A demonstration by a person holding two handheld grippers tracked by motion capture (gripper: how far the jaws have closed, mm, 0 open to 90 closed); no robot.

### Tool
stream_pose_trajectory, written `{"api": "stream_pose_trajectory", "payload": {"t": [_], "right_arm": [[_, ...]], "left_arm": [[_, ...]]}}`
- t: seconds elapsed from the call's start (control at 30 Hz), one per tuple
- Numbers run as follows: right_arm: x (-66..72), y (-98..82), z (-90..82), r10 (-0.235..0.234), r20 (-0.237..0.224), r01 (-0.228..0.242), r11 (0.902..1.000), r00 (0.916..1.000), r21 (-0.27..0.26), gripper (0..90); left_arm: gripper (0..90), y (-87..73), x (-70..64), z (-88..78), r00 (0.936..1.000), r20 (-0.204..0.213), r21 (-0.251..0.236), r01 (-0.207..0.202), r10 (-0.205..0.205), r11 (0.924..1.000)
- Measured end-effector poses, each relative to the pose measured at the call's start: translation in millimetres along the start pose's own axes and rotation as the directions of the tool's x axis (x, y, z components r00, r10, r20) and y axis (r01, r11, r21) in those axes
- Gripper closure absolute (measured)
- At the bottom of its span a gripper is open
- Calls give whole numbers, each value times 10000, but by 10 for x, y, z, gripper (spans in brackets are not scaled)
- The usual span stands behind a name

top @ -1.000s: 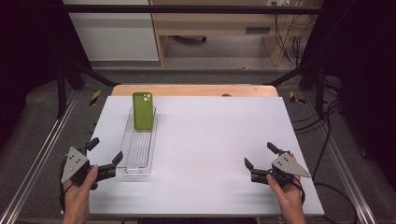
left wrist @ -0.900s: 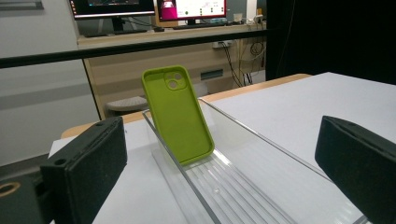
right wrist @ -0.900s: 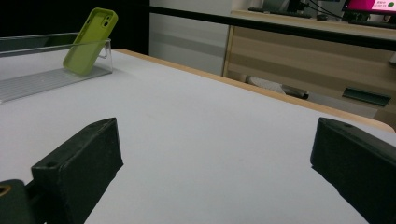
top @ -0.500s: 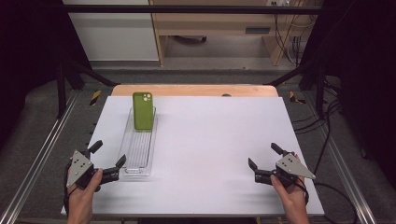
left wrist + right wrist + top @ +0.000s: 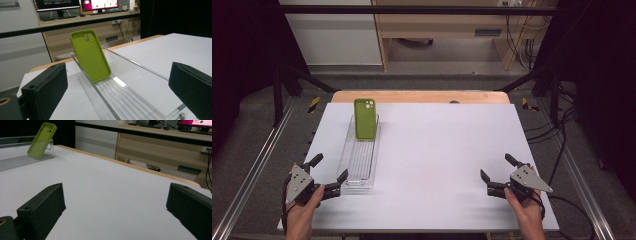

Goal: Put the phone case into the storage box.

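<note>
A green phone case [image 5: 365, 118] [image 5: 90, 55] [image 5: 40, 140] leans tilted against the far end of a clear plastic tray [image 5: 357, 165] [image 5: 117, 96] [image 5: 15, 160] on the left half of the white table. My left gripper [image 5: 329, 169] [image 5: 117, 92] is open near the tray's near end, low at the table's front left, its jaws spread wide with nothing between them. At the front right, my right gripper [image 5: 498, 167] [image 5: 117, 210] is open too, over bare table, far from the tray.
The white table surface [image 5: 447, 150] ends in a wooden strip [image 5: 422, 96] at the back. Metal rails run along both sides, and cables [image 5: 562, 135] lie on the floor to the right. A wooden desk [image 5: 82, 27] with monitors stands beyond the table.
Both hands have drawn back slightly toward the table's front edge with their grippers still open. The phone case and tray have not moved.
</note>
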State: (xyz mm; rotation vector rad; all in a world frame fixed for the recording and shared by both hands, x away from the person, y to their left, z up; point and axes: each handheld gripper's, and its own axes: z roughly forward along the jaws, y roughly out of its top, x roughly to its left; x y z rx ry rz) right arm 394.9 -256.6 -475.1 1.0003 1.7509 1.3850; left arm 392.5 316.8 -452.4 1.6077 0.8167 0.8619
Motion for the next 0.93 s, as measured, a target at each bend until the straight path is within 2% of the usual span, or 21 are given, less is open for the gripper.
{"api": "stream_pose_trajectory", "payload": {"t": [0.23, 0.4, 0.7, 0.77, 0.93], "right_arm": [[-40, -10, -37, 22, 123, -22, 10000, 9999, -14, 22], [-70, -28, -60, 2, 202, -3, 10000, 9998, 36, 22], [-119, -74, -89, -170, 357, 167, 9998, 9992, 89, 22], [-123, -87, -84, -180, 379, 178, 9998, 9991, 58, 22], [-130, -133, -44, -243, 483, 239, 9997, 9985, 90, 19]], "left_arm": [[15, -32, -12, 1, 9999, 127, -77, 55, -54, 10000], [14, -79, -24, 17, 9991, 214, -144, 370, -367, 9992], [15, -163, 23, 22, 9949, -252, -450, 961, -973, 9944], [15, -162, 33, 34, 9950, -356, -432, 920, -936, 9948], [15, -195, 1, 66, 9961, -283, -238, 832, -838, 9963]]}}
